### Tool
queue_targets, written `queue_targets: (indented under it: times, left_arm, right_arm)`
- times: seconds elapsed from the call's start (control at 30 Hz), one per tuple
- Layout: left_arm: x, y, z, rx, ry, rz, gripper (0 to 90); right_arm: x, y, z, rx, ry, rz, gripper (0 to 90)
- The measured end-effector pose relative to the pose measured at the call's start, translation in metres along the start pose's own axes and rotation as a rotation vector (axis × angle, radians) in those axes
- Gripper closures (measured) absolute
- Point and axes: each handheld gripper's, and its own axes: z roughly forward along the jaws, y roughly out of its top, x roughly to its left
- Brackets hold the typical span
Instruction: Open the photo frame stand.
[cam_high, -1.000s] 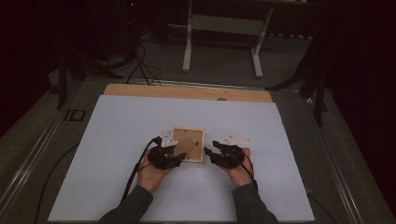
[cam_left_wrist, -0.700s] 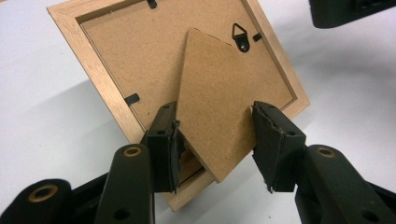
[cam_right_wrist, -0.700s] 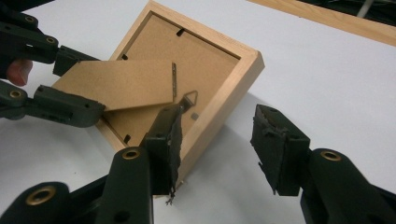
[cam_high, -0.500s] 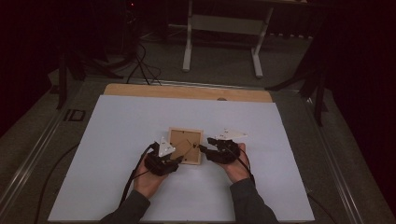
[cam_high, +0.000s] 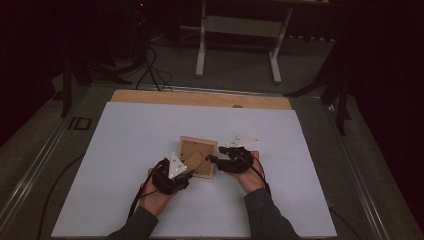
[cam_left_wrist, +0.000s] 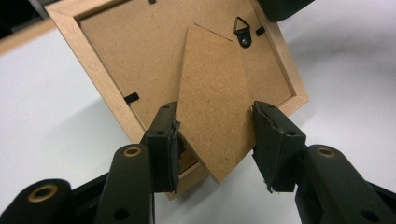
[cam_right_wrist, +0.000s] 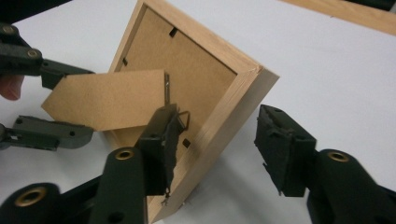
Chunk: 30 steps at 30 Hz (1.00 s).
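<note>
A small wooden picture frame (cam_high: 197, 150) lies on the white table with its brown back up. Its cardboard stand leg (cam_left_wrist: 212, 93) is swung out from the back. My left gripper (cam_left_wrist: 215, 135) comes in from the frame's near left corner, and its pads press the two edges of the stand leg (cam_right_wrist: 107, 100). My right gripper (cam_right_wrist: 217, 135) straddles the frame's right edge (cam_right_wrist: 233, 107). Its jaws have just been opening: one pad rests by the metal hanger ring (cam_right_wrist: 184, 119), and the other stands clear of the wood. From above, left gripper (cam_high: 192, 172) and right gripper (cam_high: 212, 159) meet at the frame.
The white sheet (cam_high: 125, 140) covers the table, with a wooden strip (cam_high: 200, 98) along its far edge. A metal stand (cam_high: 240, 25) and cables (cam_high: 150, 70) sit on the dark floor beyond. The person's hands and sleeves come in from the near edge.
The left hand has drawn slightly toward the near edge, and the frame has shifted a little left and turned with it. The right hand has stayed about where it was.
</note>
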Motion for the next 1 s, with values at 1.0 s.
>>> queue_targets:
  times: [1.0]
  left_arm:
    - [0.005, -0.007, -0.002, -0.014, -0.059, -0.029, 53.7]
  right_arm:
    - [-0.004, -0.006, 0.006, -0.006, 0.100, 0.025, 51.2]
